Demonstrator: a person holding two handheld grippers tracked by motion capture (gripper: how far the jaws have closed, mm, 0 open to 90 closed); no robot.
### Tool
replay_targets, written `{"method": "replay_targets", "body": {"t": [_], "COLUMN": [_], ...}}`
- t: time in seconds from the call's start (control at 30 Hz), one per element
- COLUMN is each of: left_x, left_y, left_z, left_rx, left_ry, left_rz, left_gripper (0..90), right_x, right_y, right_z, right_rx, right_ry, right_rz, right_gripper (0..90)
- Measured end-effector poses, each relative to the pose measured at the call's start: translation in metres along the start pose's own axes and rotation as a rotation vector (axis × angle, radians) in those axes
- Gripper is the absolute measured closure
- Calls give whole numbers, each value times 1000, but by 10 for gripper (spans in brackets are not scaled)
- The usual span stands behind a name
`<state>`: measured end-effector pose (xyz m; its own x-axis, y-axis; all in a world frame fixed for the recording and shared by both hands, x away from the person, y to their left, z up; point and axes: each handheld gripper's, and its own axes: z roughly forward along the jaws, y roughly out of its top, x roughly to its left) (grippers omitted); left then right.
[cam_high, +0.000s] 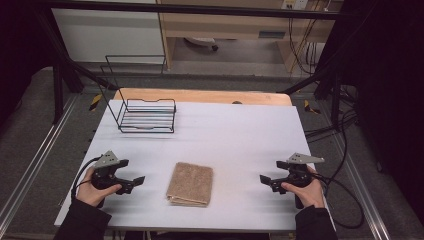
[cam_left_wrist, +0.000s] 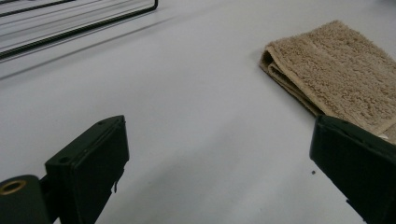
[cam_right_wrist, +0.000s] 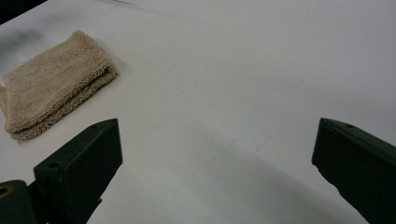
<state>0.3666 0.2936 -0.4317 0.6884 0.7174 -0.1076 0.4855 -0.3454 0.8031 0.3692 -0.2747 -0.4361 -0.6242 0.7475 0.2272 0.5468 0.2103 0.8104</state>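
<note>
A folded tan terry-cloth towel (cam_high: 190, 184) lies flat near the front edge of the white counter (cam_high: 240, 135), midway between the two hands. Left tongs (cam_high: 134, 183) sit spread wide, nothing between them, pointing at the towel from just off its side. Right tongs (cam_high: 265, 181) mirror them, spread and empty, farther off. A black wire rack (cam_high: 148, 116) stands well back at the left.

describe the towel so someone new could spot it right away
On the white table, look at the near edge, midway between the left gripper and right gripper. The towel lies there folded: the only soft, tan thing, unlike the black wire rack at the far left.
</note>
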Motion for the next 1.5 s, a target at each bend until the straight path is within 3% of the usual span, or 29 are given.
{"method": "replay_targets", "body": {"t": [0.3, 0.47, 0.6, 1.07, 1.27, 1.4, 1.5], "left_x": [-10, -26, -39, -86, -95, -98, -97], "left_y": [4, 8, 10, 14, 12, 11, 11], "left_z": [6, 15, 24, 49, 55, 58, 57], "left_rx": [17, 38, 57, 137, 174, 193, 205], "left_ry": [-6, -31, -39, -104, -145, -139, -145], "left_rz": [7, 28, 21, 19, -3, -6, -34], "left_gripper": [57, 66, 88, 354, 494, 546, 574], "right_x": [1, 3, 5, 14, 18, 22, 25], "right_y": [-1, 0, 1, 4, 5, 7, 8], "right_z": [0, 1, 1, 6, 9, 10, 12], "right_rx": [-1, 2, -6, 7, 11, 20, 24], "right_ry": [-2, -9, -10, 0, 5, 11, 10], "right_rz": [6, 0, -7, -21, -29, -34, -41], "right_gripper": [23, 24, 26, 38, 47, 53, 57]}}
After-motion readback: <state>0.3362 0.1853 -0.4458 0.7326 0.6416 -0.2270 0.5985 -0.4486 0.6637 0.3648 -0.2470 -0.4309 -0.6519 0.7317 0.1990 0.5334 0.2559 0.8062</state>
